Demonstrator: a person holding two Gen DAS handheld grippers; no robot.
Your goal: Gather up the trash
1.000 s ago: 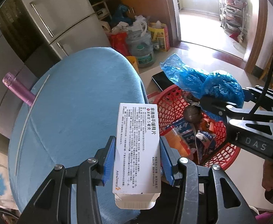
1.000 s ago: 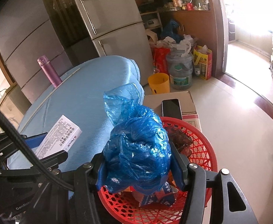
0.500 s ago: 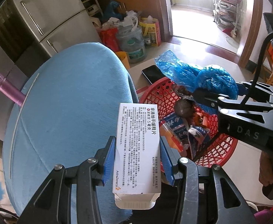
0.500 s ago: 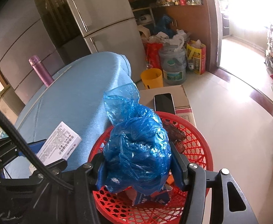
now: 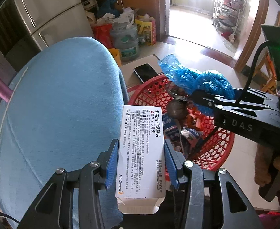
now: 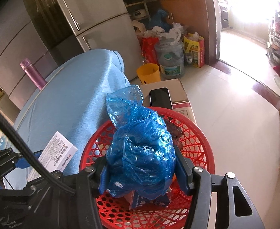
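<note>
Right tool (image 6: 141, 171) grips bag (image 6: 140, 152) over basket (image 6: 201, 148): lower, then release. Left tool (image 5: 140, 162), gripping box (image 5: 141, 148), follows.

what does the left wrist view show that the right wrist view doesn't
Only the left wrist view: a person's hand on the right gripper's handle, and a round dark brown lump in the basket.
Only the right wrist view: a yellow plastic bucket.
Both: the white cardboard medicine box in the left gripper, the crumpled blue plastic bag in the right gripper, and the red plastic mesh basket.
</note>
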